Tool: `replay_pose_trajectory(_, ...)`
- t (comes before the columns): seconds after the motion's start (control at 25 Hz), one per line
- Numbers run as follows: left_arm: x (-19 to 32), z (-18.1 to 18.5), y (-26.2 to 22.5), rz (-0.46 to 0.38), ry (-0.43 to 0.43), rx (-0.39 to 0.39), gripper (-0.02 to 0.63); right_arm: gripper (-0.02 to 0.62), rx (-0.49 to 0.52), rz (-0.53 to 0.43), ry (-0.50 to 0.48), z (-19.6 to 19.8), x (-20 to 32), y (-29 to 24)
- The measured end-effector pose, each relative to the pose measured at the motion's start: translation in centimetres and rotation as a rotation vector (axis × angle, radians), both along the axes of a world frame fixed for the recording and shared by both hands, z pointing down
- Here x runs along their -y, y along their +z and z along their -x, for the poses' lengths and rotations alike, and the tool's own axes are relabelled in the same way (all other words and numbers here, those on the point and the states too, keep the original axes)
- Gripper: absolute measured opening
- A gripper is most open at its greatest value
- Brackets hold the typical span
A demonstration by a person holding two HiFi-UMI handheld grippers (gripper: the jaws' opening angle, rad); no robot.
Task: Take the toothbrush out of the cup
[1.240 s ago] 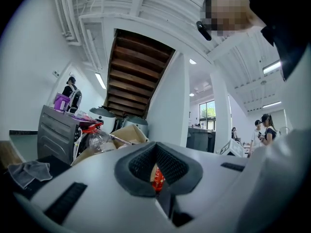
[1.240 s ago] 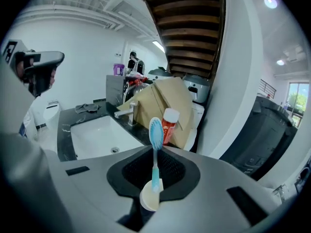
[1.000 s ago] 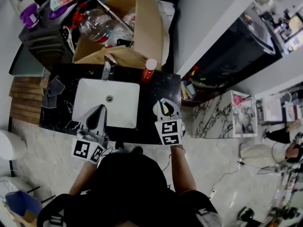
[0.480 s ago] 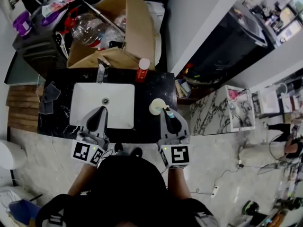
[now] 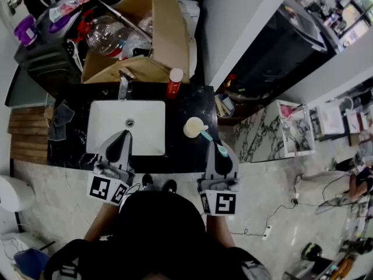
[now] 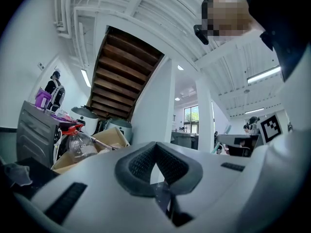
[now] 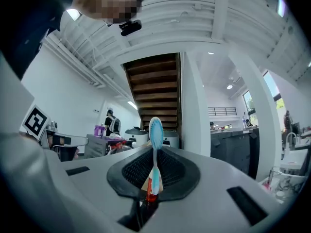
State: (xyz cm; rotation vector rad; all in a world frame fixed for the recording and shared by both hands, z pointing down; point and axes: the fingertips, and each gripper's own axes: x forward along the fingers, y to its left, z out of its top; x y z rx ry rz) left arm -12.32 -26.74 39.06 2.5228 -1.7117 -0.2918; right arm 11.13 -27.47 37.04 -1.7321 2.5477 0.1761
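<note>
Now the right claw (image 5: 217,154) clenches the toothbrush (image 5: 210,140), clear of the cup (image 5: 193,127), at the table's (image 5: 180,153) right front corner; left claw (image 5: 120,136) seemingly clenched empty by the front edge.

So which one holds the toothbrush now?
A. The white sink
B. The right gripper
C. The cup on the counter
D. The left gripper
B: the right gripper view shows the teal toothbrush clamped upright between the shut jaws of the right gripper, away from the cup.
</note>
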Motion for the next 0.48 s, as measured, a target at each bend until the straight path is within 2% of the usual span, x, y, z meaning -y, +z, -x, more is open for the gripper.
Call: replay_pose_trajectory(0.48, -0.2, -0.2, -0.2, -0.005, 0.012, 0.002, 0.003, 0.040, 0.029, -0.012, 0.038, -1.3, -0.3, -0.1)
